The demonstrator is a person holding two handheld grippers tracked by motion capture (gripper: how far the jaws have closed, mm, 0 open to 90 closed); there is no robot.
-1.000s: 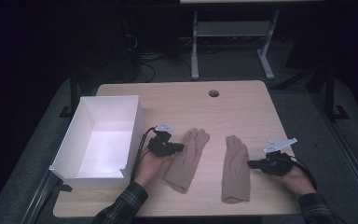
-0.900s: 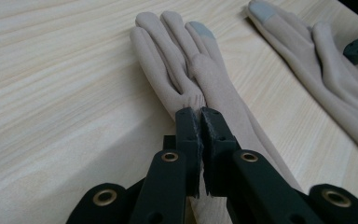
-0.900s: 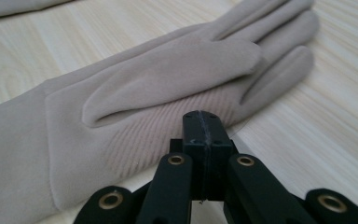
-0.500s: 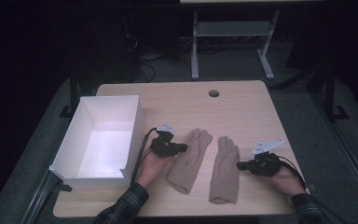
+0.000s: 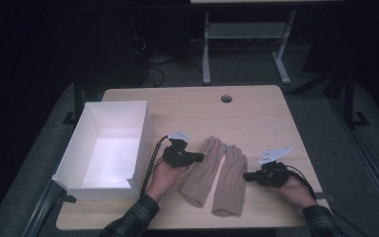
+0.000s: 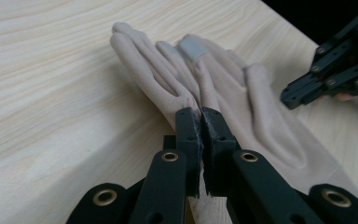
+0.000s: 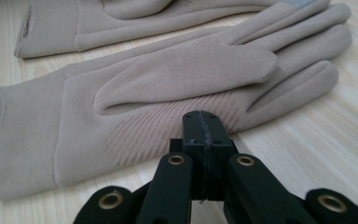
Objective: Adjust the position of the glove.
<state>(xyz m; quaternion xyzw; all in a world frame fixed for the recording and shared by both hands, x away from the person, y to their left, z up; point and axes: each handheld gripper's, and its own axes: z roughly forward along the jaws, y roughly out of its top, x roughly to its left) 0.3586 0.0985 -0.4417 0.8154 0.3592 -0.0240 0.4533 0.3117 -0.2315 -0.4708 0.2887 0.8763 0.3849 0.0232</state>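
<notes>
2 hands hold closed grippers at the table's (image 5: 256, 106) near edge. the left gripper (image 5: 200, 157) pinches the left glove (image 5: 203, 173); the right gripper (image 5: 247, 175) is shut against the right glove (image 5: 231, 181). the gloves lie touching mid-table, a white box (image 5: 140, 143) far left.

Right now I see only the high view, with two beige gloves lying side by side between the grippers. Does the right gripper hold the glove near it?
Observer: No. In the right gripper view, the right gripper has its jaws shut together with nothing between them. Its tip sits at the edge of the right glove, beside the palm.
Operator: Is that glove palm up?
Observer: It seems so. Its thumb lies folded across a palm marked with fine ribbed lines.
Operator: Does the left glove have any mark?
Observer: Yes. The left gripper view shows a grey patch on one fingertip of the left glove.
</notes>
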